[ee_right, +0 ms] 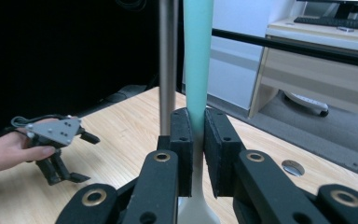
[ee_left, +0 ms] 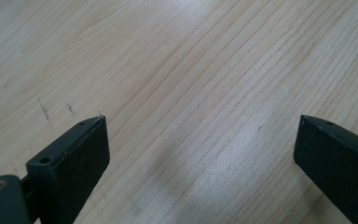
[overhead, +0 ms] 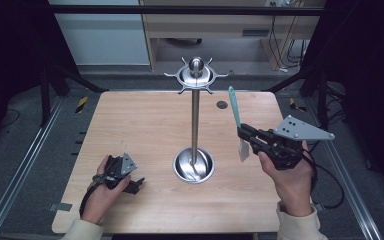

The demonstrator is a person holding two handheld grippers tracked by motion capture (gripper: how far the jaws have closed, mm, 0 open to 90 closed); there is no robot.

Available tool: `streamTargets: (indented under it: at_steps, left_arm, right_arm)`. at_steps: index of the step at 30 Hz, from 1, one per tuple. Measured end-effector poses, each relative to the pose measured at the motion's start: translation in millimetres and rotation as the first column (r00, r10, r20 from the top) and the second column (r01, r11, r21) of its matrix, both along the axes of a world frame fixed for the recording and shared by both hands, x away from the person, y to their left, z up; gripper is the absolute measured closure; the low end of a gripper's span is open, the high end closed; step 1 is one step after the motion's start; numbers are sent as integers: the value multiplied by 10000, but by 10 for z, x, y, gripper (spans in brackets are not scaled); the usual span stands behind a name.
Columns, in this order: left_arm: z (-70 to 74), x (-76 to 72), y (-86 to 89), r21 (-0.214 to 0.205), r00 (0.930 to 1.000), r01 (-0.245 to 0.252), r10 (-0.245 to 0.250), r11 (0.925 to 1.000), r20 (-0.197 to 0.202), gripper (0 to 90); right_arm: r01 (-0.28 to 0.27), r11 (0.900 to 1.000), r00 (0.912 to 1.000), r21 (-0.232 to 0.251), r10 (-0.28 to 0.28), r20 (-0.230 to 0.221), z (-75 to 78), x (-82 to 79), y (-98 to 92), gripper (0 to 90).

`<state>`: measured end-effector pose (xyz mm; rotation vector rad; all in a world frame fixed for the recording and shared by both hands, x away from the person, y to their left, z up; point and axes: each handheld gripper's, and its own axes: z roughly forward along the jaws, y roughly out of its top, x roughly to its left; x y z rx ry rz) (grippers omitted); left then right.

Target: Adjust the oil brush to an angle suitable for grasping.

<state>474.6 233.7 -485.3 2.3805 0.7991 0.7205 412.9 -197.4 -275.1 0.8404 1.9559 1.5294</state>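
Spatula [overhead: 235, 111] with a teal handle and a pale blade sits clamped in my right gripper [overhead: 242, 132], held above the right half of the wooden surface [overhead: 145, 120]. Seen from the high view, the handle points up and away from me while the pale blade [overhead: 243, 149] hangs below the jaws, clear of the wood. Along my right gripper's own view, the two black pads [ee_right: 182, 140] press on the spatula [ee_right: 197, 70] from both sides where teal turns to pale, and the handle rises straight up out of the top of the picture. Just left of it in that view stands the shiny pole [ee_right: 168, 65] of a metal rack. That rack [overhead: 195, 120] stands in the middle of the surface, with a round dished base [overhead: 194, 165] near me and a crown of curved hooks [overhead: 196, 75] at the top; the spatula is beside the pole, apart from it. My left gripper [overhead: 136, 183] rests low on the surface at the near left, well apart from the rack. Its jaws stand wide, with bare wood grain between them in its own view [ee_left: 200, 140]. A small dark round hole [overhead: 222, 104] marks the surface beyond the spatula.
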Motion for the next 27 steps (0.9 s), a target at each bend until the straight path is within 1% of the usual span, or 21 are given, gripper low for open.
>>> streamTargets:
  at_steps: [3, 4, 5, 10, 14, 25, 27]
  left_arm:
    - [-1, -1, -2, -2, 10000, -8, 8, 10000, 13, 31]
    - [2, 2, -1, 29, 9999, 33, -33, 10000, 105, 31]
    - [-3, -3, -4, -26, 10000, -15, 15, 10000, 3, 31]
    - [-2, 0, -3, 3, 10000, -2, 2, 10000, 20, 31]
    - [-1, -1, -3, 4, 10000, 2, -2, 10000, 14, 31]
    - [-7, 0, -7, 10, 10000, 12, -12, 10000, 33, 31]
    - [-7, -1, -9, 17, 10000, 31, -31, 10000, 6, 31]
  right_arm:
    - [-51, 10000, 10000, -49, 51, 74, 21, -52, 30, 823]
    - [-86, 10000, 9999, -46, 86, 99, 24, -62, 38, 823]
    - [-106, 9999, 9999, -63, 107, 114, 28, -70, 48, 823]
    - [-220, 9997, 9995, -96, 222, 221, 51, -108, 123, 823]
    - [-310, 9992, 9988, -250, 319, 361, 73, -141, 185, 823]
    - [-231, 9985, 9992, -504, 247, 314, 84, -140, 275, 822]
    - [-196, 9986, 9993, -488, 211, 307, 82, -134, 287, 822]
